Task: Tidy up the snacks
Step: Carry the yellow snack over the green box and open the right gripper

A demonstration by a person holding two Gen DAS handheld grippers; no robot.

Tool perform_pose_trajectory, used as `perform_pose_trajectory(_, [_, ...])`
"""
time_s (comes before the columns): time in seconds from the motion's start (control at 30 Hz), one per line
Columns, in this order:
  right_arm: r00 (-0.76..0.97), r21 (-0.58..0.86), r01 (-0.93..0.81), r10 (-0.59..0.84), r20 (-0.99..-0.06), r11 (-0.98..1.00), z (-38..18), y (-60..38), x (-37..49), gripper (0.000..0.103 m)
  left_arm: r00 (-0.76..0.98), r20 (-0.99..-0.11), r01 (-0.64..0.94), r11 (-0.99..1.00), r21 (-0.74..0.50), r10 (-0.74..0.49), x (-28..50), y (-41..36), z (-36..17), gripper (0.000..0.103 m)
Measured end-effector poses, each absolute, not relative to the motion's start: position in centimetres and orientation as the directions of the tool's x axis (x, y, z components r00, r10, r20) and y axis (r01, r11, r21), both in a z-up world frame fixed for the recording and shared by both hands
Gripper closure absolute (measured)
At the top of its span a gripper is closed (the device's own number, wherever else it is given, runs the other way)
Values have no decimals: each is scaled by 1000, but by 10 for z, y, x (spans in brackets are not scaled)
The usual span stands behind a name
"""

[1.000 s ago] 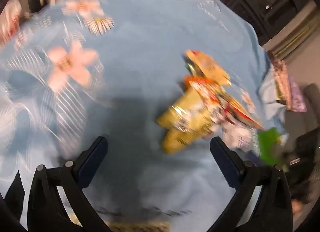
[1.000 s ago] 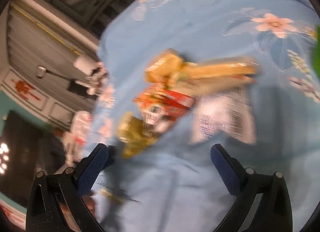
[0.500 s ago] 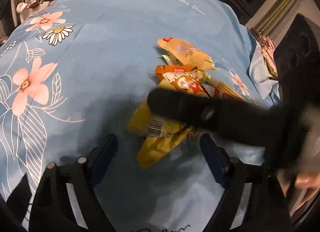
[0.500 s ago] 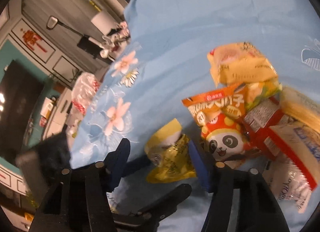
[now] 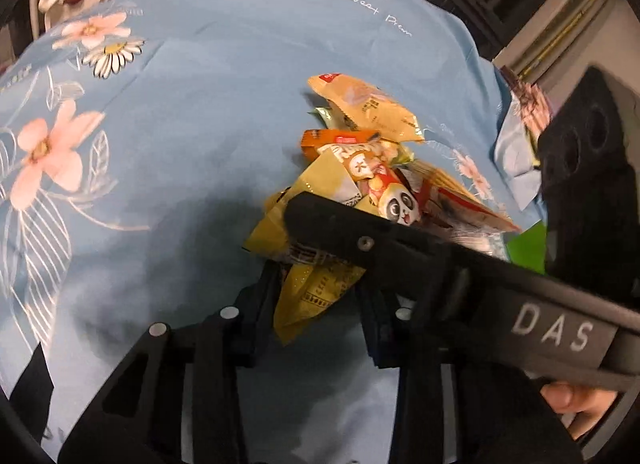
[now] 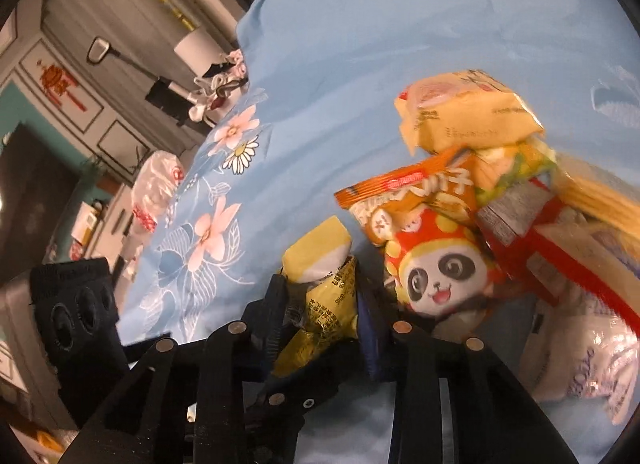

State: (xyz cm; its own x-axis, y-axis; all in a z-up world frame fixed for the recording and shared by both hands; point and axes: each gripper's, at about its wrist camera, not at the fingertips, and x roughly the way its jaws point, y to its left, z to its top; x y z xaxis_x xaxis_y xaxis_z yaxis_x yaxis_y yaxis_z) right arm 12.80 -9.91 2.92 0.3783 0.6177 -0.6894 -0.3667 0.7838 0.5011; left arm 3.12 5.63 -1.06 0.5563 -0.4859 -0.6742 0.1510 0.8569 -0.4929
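Lying on a blue floral cloth (image 5: 224, 111): one snack heap. Two claws, left claw (image 5: 316, 296) and right claw (image 6: 320, 312), were closing on one yellow packet (image 6: 320, 316) between their fingers.

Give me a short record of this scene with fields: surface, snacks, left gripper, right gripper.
surface: light blue cloth with flower print
snacks: a pile of packets, among them a panda packet and a pale yellow packet on top
left gripper: left gripper jaws closing, yellow packet between them
right gripper: right gripper jaws closing, the same yellow packet between them
overlap: the right gripper crosses the left wrist view
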Motion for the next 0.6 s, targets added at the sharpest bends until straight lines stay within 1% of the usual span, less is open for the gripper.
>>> perform_pose_trajectory(0.07, [386, 520, -353, 627, -676, 778, 31, -106, 125, 68, 559, -647, 129, 825, -550, -518, 27, 56, -8, 68])
perform_pose_trajectory(0.13, [408, 519, -346, 624, -666, 781, 35, -112, 119, 68, 569, -631, 126, 814, -567, -527, 22, 49, -3, 68])
perform_pose_trajectory(0.2, [421, 505, -343, 611, -670, 792, 41, -114, 113, 68, 562, -646, 142, 830, -540, -516, 16, 39, 8, 68])
perform_pose_trajectory(0.27, [436, 518, -352, 627, -646, 779, 47, -122, 104, 68, 573, -650, 180, 850, -496, -500, 4, 30, 22, 68])
perform_pose_trajectory(0.37, [459, 539, -360, 648, -608, 761, 64, -134, 88, 68, 591, -610, 231, 836, -498, -528, -12, 27, 36, 69])
perform_pose_trajectory(0.5, [505, 503, -375, 627, -594, 778, 86, -144, 63, 68, 580, -590, 273, 816, -509, -562, -26, 15, 55, 69])
perform_pose_trajectory(0.6, [543, 501, -365, 617, -570, 785, 99, -160, 43, 68, 581, -580, 340, 818, -464, -570, -41, -5, 73, 69])
